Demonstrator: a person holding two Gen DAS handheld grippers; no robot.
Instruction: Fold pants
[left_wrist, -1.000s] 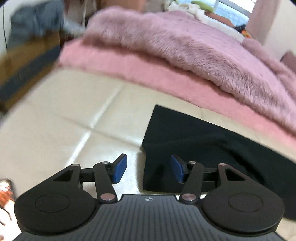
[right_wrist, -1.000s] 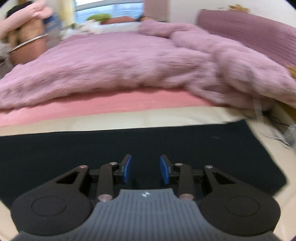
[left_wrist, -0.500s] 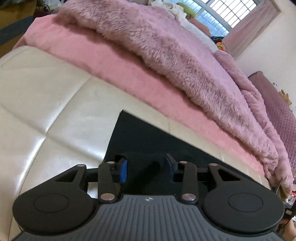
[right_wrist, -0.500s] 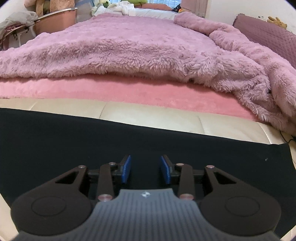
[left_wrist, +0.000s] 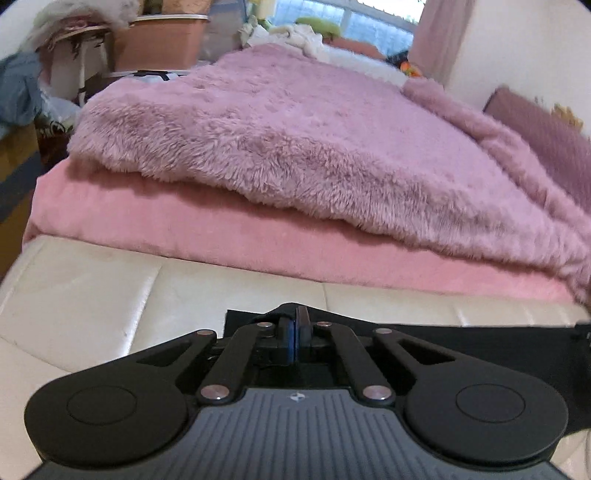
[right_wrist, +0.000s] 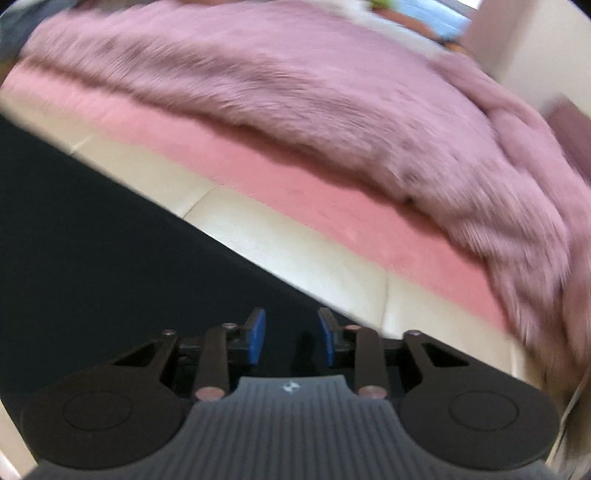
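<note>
A cream leather bench (left_wrist: 92, 295) runs along the foot of a bed, and behind it lie a pink sheet (left_wrist: 184, 221) and a shaggy mauve blanket (left_wrist: 295, 140). The black pants (right_wrist: 92, 240) lie flat along the bench, a long dark strip with a straight far edge, dull and limp, with no fold showing in the part that can be seen.

The step in hand looks like the first fold: taking hold of the cloth at two places so one end can be carried over the other. The left gripper (left_wrist: 296, 334) has just closed fully at the pants' left end, where the cloth bunches up around its blue pads — it looks pinched there. The right gripper (right_wrist: 291, 338) sits over the dark cloth near its far edge, jaws partly apart and lately narrowing, pads not pressing on anything; that view is blurred.

Next, the right jaws probably need to close on an edge — then both hands lift together, keeping the strip taut so it lands square.
</note>
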